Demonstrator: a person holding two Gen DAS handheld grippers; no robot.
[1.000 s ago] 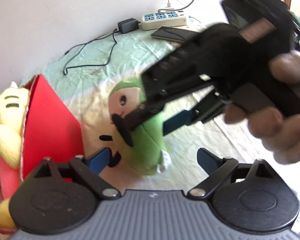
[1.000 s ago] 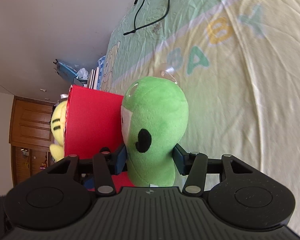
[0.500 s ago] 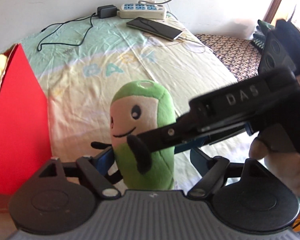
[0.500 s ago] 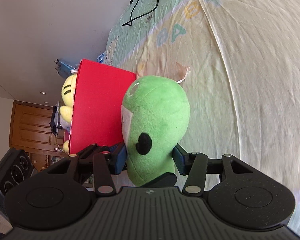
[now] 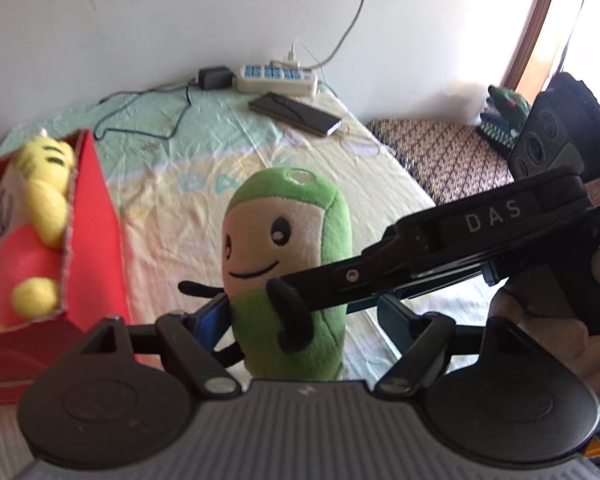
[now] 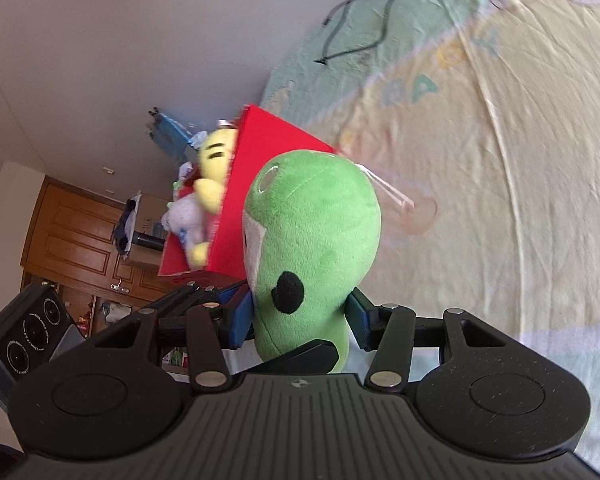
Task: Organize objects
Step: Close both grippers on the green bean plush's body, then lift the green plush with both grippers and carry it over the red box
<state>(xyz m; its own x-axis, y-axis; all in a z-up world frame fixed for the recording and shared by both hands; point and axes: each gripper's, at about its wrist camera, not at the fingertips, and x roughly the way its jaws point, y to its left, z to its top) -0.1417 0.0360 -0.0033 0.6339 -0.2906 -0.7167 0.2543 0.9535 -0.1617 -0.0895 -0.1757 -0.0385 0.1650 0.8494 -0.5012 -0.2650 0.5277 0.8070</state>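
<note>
Green plush (image 6: pixel 312 240) in right claw (image 6: pixel 300 316), beside red box (image 5: pixel 96 216) edge.

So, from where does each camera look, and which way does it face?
Left wrist: on the left gripper, facing the wall; shows its fingers, green plush toy, right gripper and a hand.
Right wrist: on the right gripper, rolled sideways, facing the red box; its fingers clamp the toy.
Shared: toy, box, yellow plush.

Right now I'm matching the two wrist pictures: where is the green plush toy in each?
Left wrist: green plush toy at centre, face toward the camera, upright.
Right wrist: centre, seen from the side, between the right gripper fingers.
Shared landmark: the red box beside it.
</note>
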